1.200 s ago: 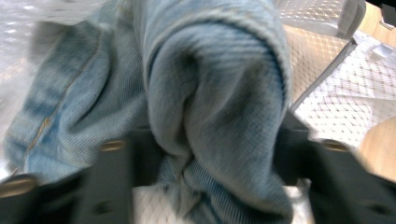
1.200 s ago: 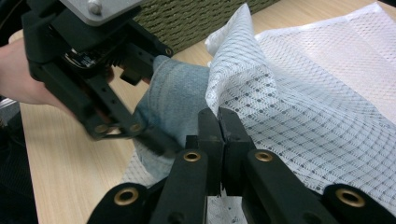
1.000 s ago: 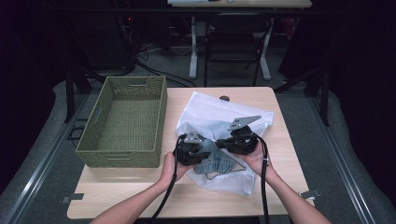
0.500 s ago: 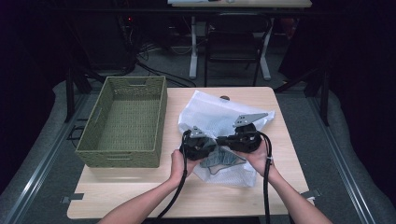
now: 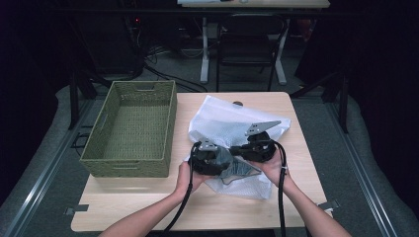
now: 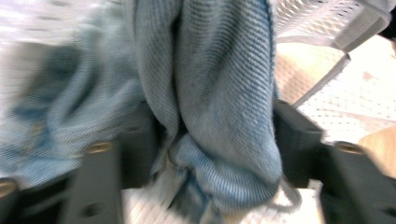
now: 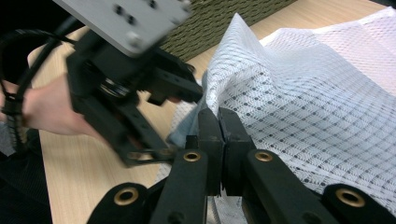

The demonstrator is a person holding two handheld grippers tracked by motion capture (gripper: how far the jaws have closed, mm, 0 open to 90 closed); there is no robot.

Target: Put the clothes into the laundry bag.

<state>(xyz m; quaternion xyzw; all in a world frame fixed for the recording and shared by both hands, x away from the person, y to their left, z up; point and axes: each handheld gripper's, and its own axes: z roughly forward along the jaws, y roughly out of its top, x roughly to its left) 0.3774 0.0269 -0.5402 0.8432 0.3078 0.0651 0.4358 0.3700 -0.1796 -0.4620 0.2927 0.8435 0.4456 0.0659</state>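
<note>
A white mesh bag (image 5: 222, 118) lies on the wooden table (image 5: 148, 202), and a blue knitted garment (image 5: 240, 169) sits at its near opening. My left gripper (image 5: 223, 164) points into that opening. Its jaws have just been opening and stand apart, with a fold of the blue garment (image 6: 224, 93) loosely between them in the left gripper view (image 6: 212, 140). My right gripper (image 5: 237, 149) is shut on the edge of the mesh bag (image 7: 317, 93), jaws pressed together (image 7: 219, 122). The left gripper (image 7: 184, 122) shows close by on the left of the right gripper view.
A green woven basket (image 5: 170, 118) stands on the left half of the table, beside the bag. Bare tabletop runs along the near edge. Beyond the far edge are a chair (image 5: 249, 44) and another table's legs on the dark floor.
The left gripper's jaws have spread wider around the blue garment. Both hands stay in nearly the same place, and the right gripper keeps its hold on the bag.
</note>
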